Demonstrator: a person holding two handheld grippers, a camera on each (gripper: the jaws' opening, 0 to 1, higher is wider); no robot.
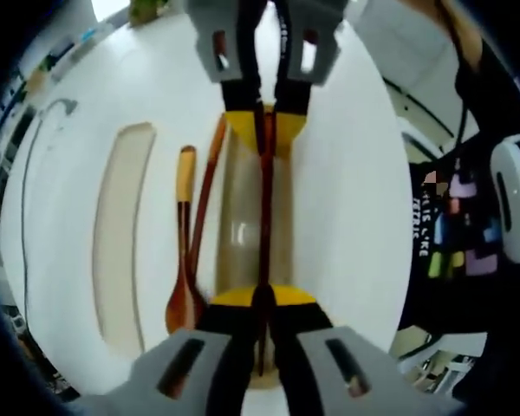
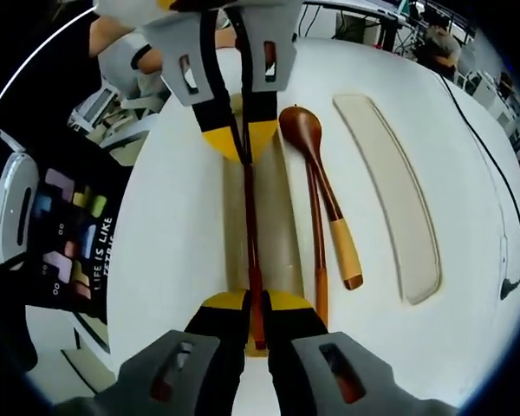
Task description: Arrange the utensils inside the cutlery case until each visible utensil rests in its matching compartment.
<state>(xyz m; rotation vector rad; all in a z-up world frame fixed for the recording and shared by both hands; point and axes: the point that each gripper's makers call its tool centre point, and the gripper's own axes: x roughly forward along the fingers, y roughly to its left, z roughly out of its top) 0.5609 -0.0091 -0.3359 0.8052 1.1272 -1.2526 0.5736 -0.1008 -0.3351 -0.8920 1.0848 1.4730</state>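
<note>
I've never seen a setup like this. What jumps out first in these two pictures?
Two hand-held grippers face each other over a white table, the left hand-held gripper and the right hand-held gripper each pinching one end of a dark red chopstick above the long cutlery case. Beside the case lie a wooden spoon and the case's lid.

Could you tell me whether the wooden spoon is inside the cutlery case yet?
Out: the wooden spoon lies on the table beside the cutlery case.

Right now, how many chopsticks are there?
2 chopsticks: one gripped at both ends by left gripper and right gripper along the case, one on the table beside the spoon.
</note>
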